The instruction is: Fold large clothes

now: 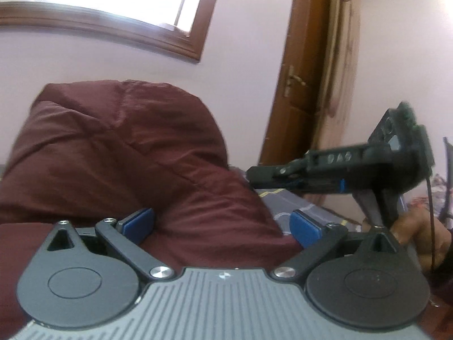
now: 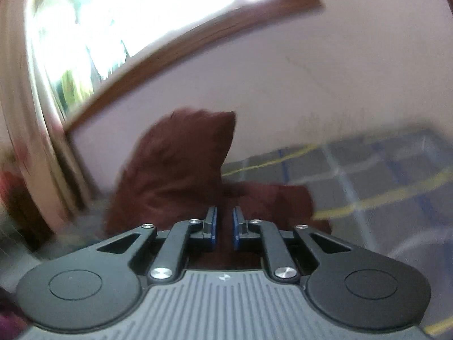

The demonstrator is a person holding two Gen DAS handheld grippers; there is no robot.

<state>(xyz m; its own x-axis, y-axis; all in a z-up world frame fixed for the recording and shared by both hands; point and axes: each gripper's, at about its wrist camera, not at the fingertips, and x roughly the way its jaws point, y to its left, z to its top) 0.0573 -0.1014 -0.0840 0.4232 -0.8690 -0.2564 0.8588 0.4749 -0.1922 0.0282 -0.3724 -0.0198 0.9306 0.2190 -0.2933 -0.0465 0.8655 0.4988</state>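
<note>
Jaws: your left gripper (image 1: 222, 228) gapes around maroon garment (image 1: 119, 147); your right gripper (image 2: 224, 223) is pinched nearly closed, cloth apparently between.
Garment: heaped on checked bedsheet (image 2: 382, 170), raised, probably for folding.

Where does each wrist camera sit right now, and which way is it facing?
Left wrist: on the left hand-held gripper, jaws wide, facing the maroon garment, window and door; the right hand-held gripper and a hand show at right.
Right wrist: on the right hand-held gripper, pads nearly together over maroon cloth, facing the garment, window and checked bedsheet.
Shared: garment, window, wall.
</note>
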